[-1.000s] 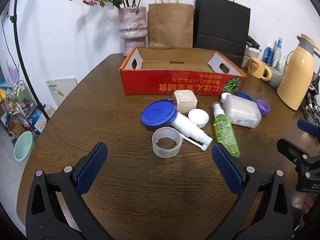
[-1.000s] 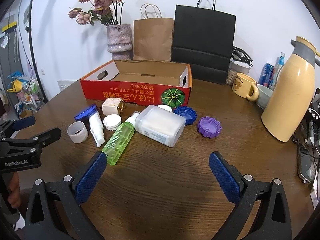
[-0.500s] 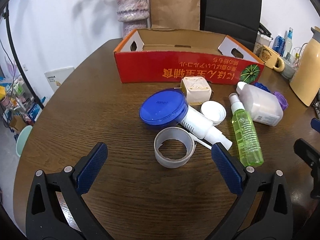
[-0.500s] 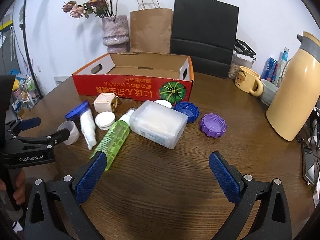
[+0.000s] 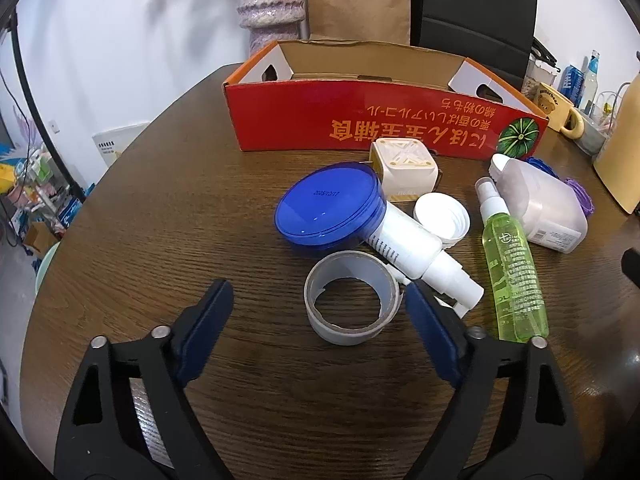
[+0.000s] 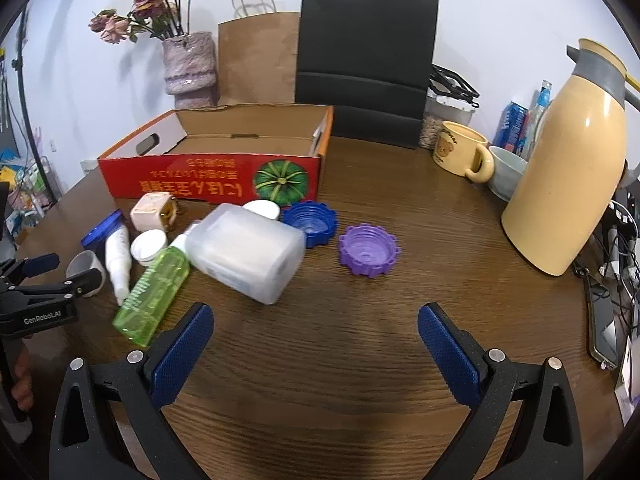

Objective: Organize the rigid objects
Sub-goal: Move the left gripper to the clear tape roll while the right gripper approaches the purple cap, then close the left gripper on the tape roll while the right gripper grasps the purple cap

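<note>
A grey tape roll (image 5: 352,298) lies flat on the wooden table between the fingers of my left gripper (image 5: 318,312). Its jaws are closing. The right pad (image 5: 424,320) is almost at the roll's side and the left pad (image 5: 208,320) stands clear of it. Behind the roll lie a blue round lid (image 5: 330,210), a white pump bottle (image 5: 412,254), a white cap (image 5: 442,214), a cream square box (image 5: 404,168) and a green spray bottle (image 5: 512,268). My right gripper (image 6: 314,340) is open over bare table, short of the translucent container (image 6: 248,254) and the purple cap (image 6: 368,250).
A red cardboard box (image 5: 360,120) stands open behind the items. A blue cap (image 6: 310,220) lies by the container. At the right are a yellow thermos (image 6: 568,160), a mug (image 6: 460,154) and a bowl. A vase (image 6: 190,68) and paper bags line the wall.
My left gripper has moved forward and down to the tape roll, and its jaws have narrowed around it. The right gripper has edged forward towards the items.
</note>
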{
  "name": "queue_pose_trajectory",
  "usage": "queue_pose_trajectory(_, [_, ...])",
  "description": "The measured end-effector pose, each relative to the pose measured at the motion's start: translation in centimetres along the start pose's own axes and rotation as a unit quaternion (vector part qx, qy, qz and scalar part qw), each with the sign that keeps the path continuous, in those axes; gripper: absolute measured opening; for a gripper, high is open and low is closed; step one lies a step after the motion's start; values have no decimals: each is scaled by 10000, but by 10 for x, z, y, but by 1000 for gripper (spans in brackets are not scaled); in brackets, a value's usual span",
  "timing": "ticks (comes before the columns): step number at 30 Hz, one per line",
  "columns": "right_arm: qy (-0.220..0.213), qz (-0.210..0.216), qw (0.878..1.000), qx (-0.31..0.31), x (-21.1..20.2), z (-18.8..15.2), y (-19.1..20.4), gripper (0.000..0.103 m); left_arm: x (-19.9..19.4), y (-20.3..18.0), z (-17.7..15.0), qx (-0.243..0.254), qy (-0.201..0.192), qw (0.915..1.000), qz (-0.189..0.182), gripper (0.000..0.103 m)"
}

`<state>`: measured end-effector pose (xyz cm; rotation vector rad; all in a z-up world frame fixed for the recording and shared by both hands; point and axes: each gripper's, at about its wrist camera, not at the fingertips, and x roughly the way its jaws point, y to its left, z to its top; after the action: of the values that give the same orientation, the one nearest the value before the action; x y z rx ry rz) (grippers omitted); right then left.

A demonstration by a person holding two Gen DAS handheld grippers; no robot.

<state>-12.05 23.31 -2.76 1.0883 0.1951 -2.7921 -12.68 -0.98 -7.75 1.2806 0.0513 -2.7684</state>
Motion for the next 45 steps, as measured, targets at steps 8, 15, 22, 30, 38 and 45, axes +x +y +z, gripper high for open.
queue_pose_trajectory(8, [-30, -127, 9999, -100, 7, -4, -17, 103, 4, 0, -2, -31, 30, 9999, -161, 53])
queue_pose_trajectory(15, [123, -214, 9997, -50, 19, -6, -35, 103, 5, 5, -2, -173, 6, 9991, -388, 41])
queue_pose_trajectory(22, [190, -178, 9996, 87, 28, -5, -51, 103, 0, 7, -1, -210, -109, 9990, -382, 40])
queue_pose_trajectory(30, [391, -128, 9991, 118, 49, 1, -65, 103, -6, 14, 2, -307, -243, 9985, -384, 40])
queue_pose_trajectory(38, [503, -16, 9987, 18, 81, 19, -65, 103, -7, 16, 3, -338, -283, 9984, -348, 40])
queue_pose_trajectory(45, [682, 154, 9976, 6, 104, 30, -63, 98, -6, 25, 4, -498, -318, 9978, -286, 40])
